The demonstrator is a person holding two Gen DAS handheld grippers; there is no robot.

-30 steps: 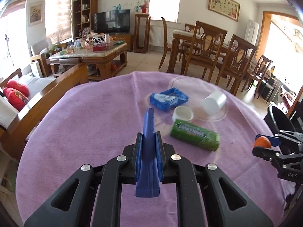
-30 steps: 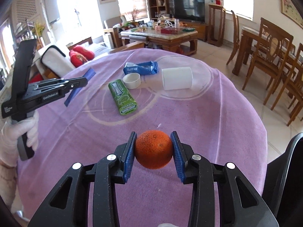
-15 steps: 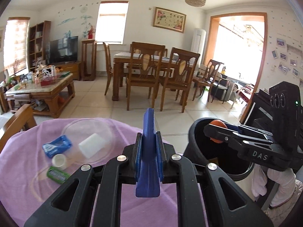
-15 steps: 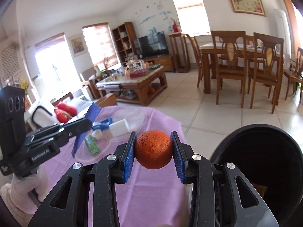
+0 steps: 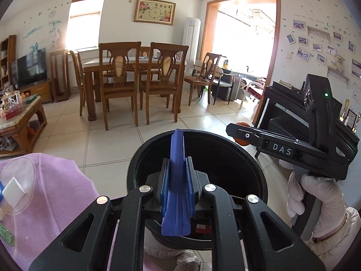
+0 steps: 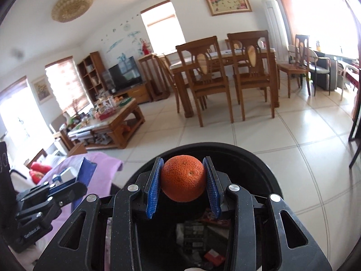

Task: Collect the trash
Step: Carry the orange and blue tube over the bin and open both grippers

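Observation:
My left gripper is shut on a flat blue wrapper and holds it over the round black trash bin. My right gripper is shut on an orange and holds it over the same bin, which has wrappers at its bottom. The right gripper also shows in the left wrist view, at the bin's right rim. The left gripper shows in the right wrist view, at the bin's left.
The table with the purple cloth is at the left, with a white cup and a green packet on it. A dining table with chairs and a coffee table stand across the tiled floor.
Both grippers have swung from the table to the bin and now hold their items over its opening. Both stayed shut on the wrapper and the orange.

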